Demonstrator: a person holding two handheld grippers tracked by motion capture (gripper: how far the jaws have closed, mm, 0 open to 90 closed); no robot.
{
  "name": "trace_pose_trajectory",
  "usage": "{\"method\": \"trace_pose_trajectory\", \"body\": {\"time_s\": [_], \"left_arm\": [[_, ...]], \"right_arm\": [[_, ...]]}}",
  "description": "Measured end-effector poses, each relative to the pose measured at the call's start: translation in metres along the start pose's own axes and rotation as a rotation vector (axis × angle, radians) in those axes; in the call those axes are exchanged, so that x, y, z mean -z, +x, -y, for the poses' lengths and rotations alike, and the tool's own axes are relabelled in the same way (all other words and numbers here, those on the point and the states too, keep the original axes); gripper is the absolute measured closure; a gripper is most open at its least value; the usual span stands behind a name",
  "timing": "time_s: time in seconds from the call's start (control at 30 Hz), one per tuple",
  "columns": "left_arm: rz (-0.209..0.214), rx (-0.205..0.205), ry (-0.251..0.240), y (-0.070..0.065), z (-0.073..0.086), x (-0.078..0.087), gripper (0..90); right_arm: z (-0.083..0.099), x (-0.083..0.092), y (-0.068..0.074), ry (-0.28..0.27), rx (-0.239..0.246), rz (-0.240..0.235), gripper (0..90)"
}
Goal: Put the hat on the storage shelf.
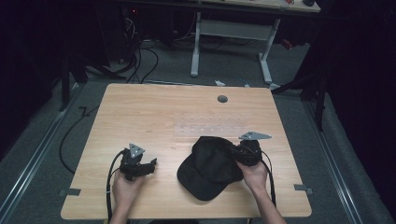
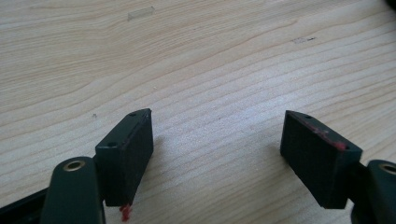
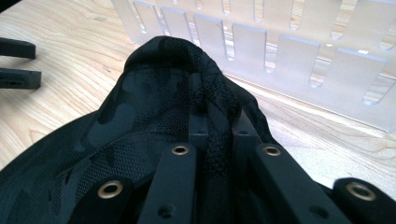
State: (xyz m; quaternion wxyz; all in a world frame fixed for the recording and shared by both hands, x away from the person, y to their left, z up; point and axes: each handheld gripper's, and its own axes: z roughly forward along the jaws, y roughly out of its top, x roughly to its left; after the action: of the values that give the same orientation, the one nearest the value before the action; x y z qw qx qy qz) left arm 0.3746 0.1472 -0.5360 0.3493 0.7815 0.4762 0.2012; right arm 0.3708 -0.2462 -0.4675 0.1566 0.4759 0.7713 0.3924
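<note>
One black baseball cap [image 1: 210, 168] lies near the bench [image 1: 154, 107] front edge, its crown fabric pinched in the right hand-held gripper [image 3: 217, 135]. Farther left, the left hand-held gripper [image 2: 217, 154] gapes wide, empty. Thin fabric could slip free when lifted.

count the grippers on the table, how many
2. The left gripper rests open on the bare wood at the table's near left; the right gripper is shut on the black cap.
</note>
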Motion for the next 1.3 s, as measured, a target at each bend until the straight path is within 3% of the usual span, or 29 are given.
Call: {"method": "trace_pose_trajectory", "body": {"time_s": [0.8,1.3], "left_arm": [[-0.001,-0.001,0.000,0.000,0.000,0.000,25.6],[0.008,-0.007,0.004,-0.001,0.000,-0.001,23.3]], "right_arm": [[-0.006,0.030,0.005,-0.090,0.026,-0.061,83.2],[-0.010,0.043,0.013,-0.117,0.059,-0.077,83.2]]}}
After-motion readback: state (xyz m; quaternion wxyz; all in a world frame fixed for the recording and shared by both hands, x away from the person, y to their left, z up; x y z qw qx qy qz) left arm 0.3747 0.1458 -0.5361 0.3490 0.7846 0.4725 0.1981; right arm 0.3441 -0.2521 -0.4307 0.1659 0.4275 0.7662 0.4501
